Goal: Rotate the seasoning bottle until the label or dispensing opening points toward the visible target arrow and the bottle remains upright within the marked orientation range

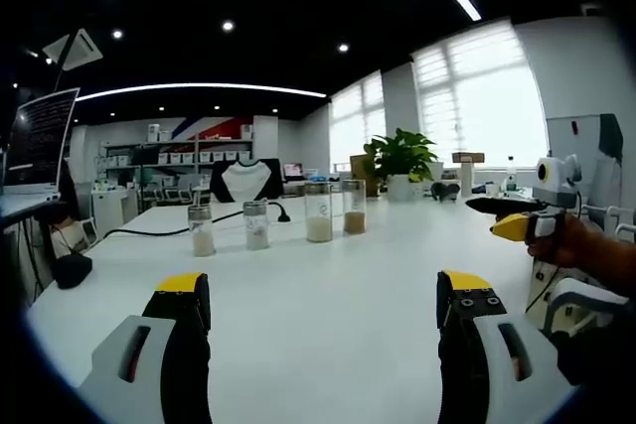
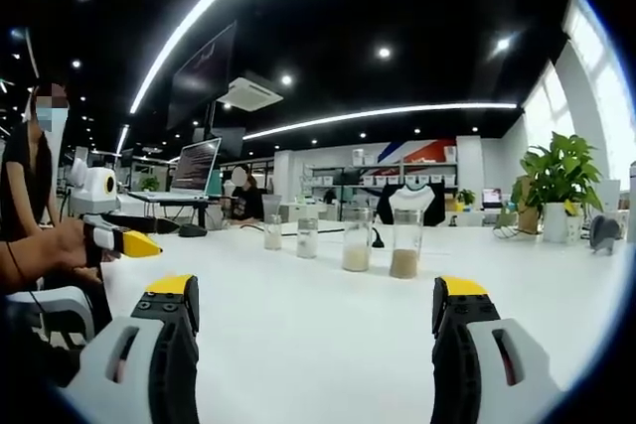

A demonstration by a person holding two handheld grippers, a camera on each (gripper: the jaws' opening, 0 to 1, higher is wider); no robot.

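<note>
- Mid-table, four seasoning bottles (image 1: 203, 229) (image 1: 256, 224) (image 1: 319, 212) (image 1: 354, 208) stand upright in a row, clear, each part-filled with pale or tan powder.
- Left gripper (image 1: 323, 307) released, jaws wide.
- Right gripper (image 2: 314, 307) likewise parted, holding nothing above the white table (image 1: 328, 275).

The white flat surface (image 1: 328, 315) lay bare in front of both tools. Farther on, four clear glass jars with pale powder (image 1: 319, 212) stood in a row, with gaps between them.
</note>
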